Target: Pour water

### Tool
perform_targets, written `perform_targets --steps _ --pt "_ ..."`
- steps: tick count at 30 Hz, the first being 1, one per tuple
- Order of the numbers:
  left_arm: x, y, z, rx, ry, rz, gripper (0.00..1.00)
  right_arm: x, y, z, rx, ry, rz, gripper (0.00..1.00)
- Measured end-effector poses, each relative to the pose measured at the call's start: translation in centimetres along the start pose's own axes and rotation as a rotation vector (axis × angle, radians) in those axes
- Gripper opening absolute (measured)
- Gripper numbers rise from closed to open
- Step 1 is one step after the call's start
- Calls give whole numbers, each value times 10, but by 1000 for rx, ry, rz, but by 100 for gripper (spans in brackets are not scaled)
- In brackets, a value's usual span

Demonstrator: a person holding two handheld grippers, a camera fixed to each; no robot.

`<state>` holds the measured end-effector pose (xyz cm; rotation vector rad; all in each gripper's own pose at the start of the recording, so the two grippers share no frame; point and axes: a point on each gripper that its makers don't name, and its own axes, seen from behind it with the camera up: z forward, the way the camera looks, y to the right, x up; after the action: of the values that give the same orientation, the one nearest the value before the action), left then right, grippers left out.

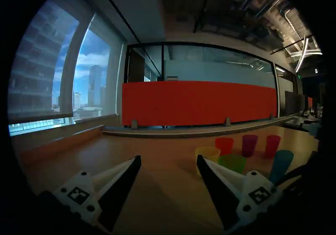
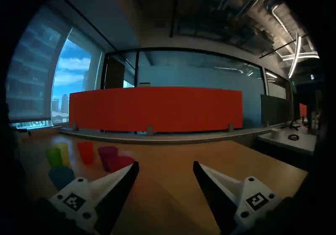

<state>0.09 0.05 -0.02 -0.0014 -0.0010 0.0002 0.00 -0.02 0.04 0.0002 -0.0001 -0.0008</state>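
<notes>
**Target ahead and inward**

My left claw (image 1: 168, 157) gapes wide, holding nothing. The cluster of cups (image 1: 232, 163) stands upright on the worktop (image 1: 168, 201), just ahead and to its right. My right claw (image 2: 165, 163), equally spread and empty, has them ahead to its left, farther off. I judge the left nearer. Dim light hides which cup holds water.
</notes>
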Motion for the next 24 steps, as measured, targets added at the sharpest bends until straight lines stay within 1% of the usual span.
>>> perform_targets --steps 6,9,11,14,17,24 --pt "2 0 0 -7 2 6 98 0 1 -1 -5 0 -2 100" --pt "5 -2 0 -7 1 28 98 1 2 -1 -8 -9 -7 100" --pt "10 -4 1 -5 -5 47 98 8 0 -2 2 -13 -11 100" --pt "23 -3 2 -13 -13 65 98 25 -5 -2 28 -12 -18 100" --pt "38 0 4 -25 -12 67 98 42 -9 -2 48 -19 -30 100" --pt "72 4 11 -57 -41 35 98 84 -17 3 87 -62 -51 100"
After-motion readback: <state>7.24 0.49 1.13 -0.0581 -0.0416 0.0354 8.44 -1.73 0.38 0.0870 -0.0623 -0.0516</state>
